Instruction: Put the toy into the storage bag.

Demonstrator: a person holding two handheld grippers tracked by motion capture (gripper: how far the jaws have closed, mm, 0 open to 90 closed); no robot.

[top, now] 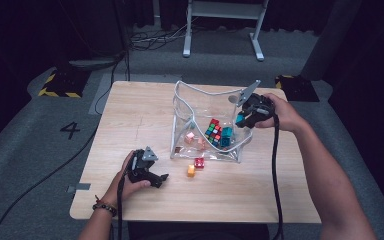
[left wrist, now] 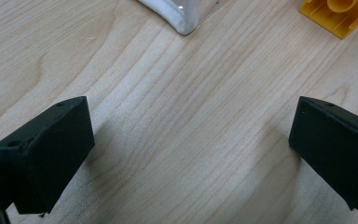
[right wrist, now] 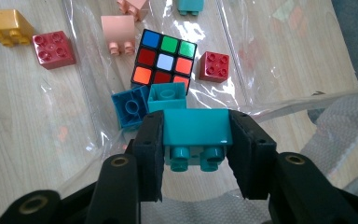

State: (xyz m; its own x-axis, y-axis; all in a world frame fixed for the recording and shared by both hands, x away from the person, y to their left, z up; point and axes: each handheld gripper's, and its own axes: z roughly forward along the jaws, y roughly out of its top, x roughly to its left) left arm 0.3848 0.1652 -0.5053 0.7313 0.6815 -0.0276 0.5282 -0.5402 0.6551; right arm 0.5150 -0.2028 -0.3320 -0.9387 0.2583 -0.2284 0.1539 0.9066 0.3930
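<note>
The right tool point(right wrist: 196, 140) clamps a teal brick point(right wrist: 196, 127) by its two flat side walls, studs facing the camera. It looks light, hard and slick, so a square hold on the smooth sides suits it best. It hangs over the mouth of the clear bag point(top: 182, 107), above a puzzle cube point(right wrist: 164, 58) and other bricks inside. The right hand reaches in from the bag's far right corner, tool tipped downward. The left tool point(top: 152, 175) rests low on the table point(top: 130, 115), jaws wide, nothing between them.
</note>
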